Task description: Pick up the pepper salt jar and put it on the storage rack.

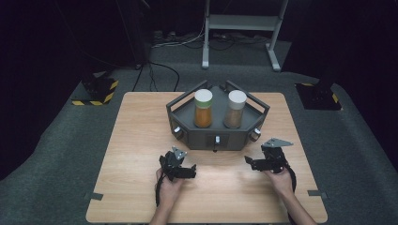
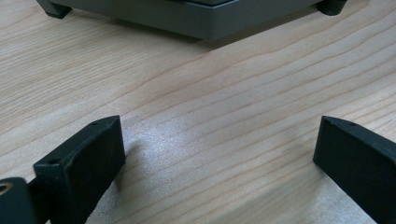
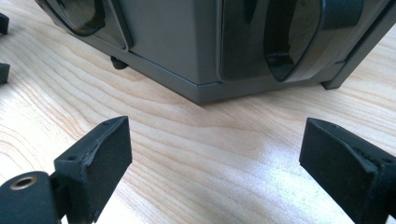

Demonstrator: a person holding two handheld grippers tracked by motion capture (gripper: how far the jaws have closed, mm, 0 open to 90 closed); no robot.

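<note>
Left tool: hovering low over the worktop, jaws gaping wide, holding nothing.
Right tool: likewise spread, empty.
Grey rack: sitting just beyond both, carrying two jars.

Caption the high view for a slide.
Both open grippers, left and right, rest before a grey rack holding two jars.

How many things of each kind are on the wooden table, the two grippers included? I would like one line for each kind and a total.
Jars with white lids: 2, the orange-filled jar and the brown-filled jar
Grey rack holding the jars: 1
Grippers: 2, the left gripper and the right gripper, both open and empty
Total: 5
</note>
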